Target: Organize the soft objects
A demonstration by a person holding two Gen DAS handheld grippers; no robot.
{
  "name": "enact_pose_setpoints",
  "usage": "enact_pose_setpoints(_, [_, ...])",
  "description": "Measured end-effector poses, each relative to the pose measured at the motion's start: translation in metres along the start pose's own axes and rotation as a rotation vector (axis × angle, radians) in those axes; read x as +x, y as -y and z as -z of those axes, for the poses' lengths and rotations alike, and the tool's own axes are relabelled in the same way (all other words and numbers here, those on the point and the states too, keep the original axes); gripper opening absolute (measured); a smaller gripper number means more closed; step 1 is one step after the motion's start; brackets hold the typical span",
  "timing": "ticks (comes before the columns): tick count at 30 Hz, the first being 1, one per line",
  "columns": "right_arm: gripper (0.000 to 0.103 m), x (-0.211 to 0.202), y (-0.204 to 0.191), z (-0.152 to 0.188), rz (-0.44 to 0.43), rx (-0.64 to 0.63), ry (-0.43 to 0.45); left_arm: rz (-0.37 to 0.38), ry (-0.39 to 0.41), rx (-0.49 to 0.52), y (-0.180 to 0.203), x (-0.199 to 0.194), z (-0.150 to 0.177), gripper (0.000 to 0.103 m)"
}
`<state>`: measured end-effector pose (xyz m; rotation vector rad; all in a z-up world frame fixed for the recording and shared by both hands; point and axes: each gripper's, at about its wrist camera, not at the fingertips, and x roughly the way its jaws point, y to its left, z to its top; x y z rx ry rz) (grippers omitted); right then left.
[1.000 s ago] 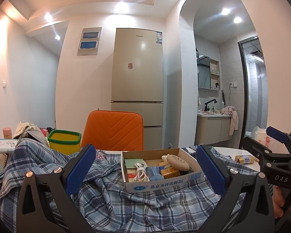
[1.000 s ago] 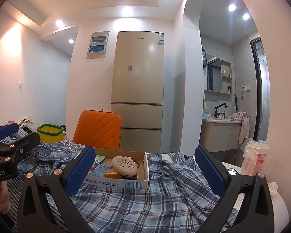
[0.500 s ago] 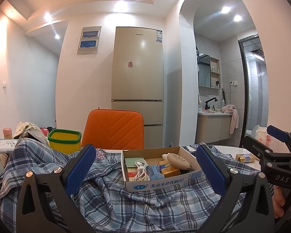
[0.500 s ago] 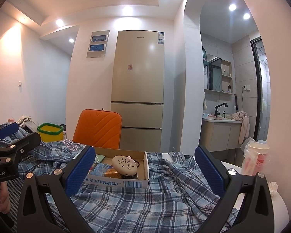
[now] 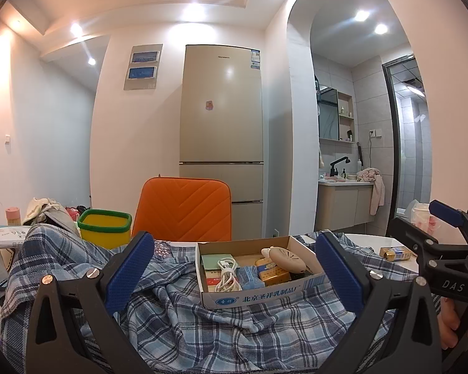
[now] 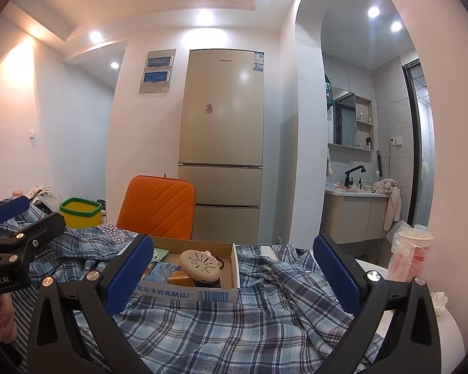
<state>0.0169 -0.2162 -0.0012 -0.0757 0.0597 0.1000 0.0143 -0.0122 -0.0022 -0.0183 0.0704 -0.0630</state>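
A fridge point(image 5: 221, 131) stands against the far wall, with an orange chair point(image 5: 184, 208) in front of it. Nearer, a rumpled plaid shirt point(image 5: 209, 327) is spread over the white surface point(image 6: 449, 339). An open box point(image 5: 252, 268) of small items rests on the shirt. Behind the shirt on the left is a yellow bin point(image 5: 105, 229). The left tool point(image 5: 234, 274) and right tool point(image 6: 232, 275) are both spread wide above the shirt, holding nothing.
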Motion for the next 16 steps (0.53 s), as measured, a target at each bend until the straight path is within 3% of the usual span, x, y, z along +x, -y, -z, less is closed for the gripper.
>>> enact_pose_setpoints(16, [0.103,-0.0001,0.0008,0.0013,0.002,0.000,0.000,-0.001,-0.002,0.000,0.0012,0.0000,-0.0001,0.103])
